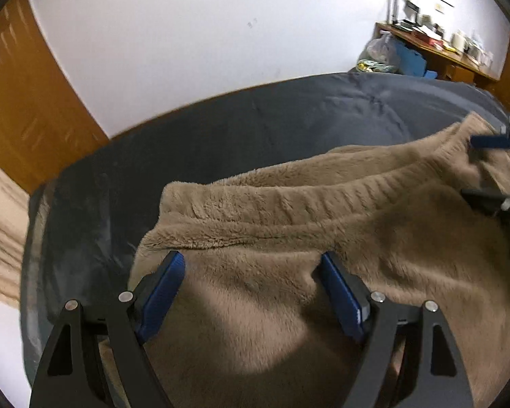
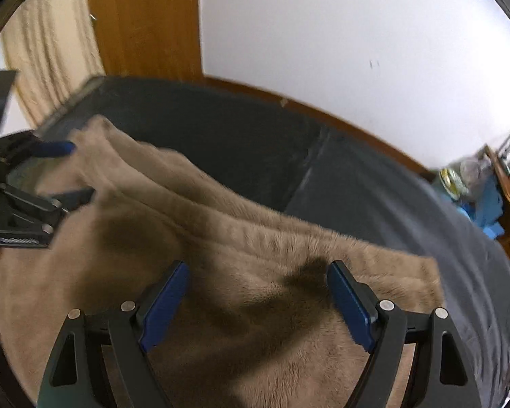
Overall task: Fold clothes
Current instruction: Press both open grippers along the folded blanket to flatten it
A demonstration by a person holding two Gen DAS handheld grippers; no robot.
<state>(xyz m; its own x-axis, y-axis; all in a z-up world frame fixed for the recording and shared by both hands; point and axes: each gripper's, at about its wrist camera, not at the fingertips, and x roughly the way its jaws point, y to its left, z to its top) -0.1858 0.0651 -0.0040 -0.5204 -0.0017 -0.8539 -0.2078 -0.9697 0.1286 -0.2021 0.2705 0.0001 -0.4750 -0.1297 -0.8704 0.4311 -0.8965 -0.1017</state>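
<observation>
The tan fleece garment (image 1: 289,238) lies spread on the dark grey bed cover (image 1: 221,129), and you have both tongs over it. Its ribbed band (image 1: 306,200) runs across just beyond the tips of your left tongs (image 1: 251,261), from the garment's corner ahead of the left finger away toward your right tongs (image 1: 489,166), which show at the far right edge of the left wrist view.

Your left tongs stand wide open. The fleece fills the whole gap between the two blue pads (image 1: 161,292); the tips look sunk a little into the pile, but nothing is pinched between them. The garment's edge falls just outside the left finger, where the bed cover shows.

Your right tongs (image 2: 258,268) are just as wide open, with fleece (image 2: 255,289) under and between the blue pads (image 2: 350,306) and no grip on it. Here the ribbed band (image 2: 255,231) passes slantwise just ahead of the tips, and the garment's edge lies a little outside the right finger. Your left tongs (image 2: 68,170) appear at the left edge of this view, over the band's far end.

Beyond both tongs, the bed cover (image 2: 238,142) runs to a white wall (image 1: 187,51). A cluttered wooden desk (image 1: 435,44) stands well off to the right.
</observation>
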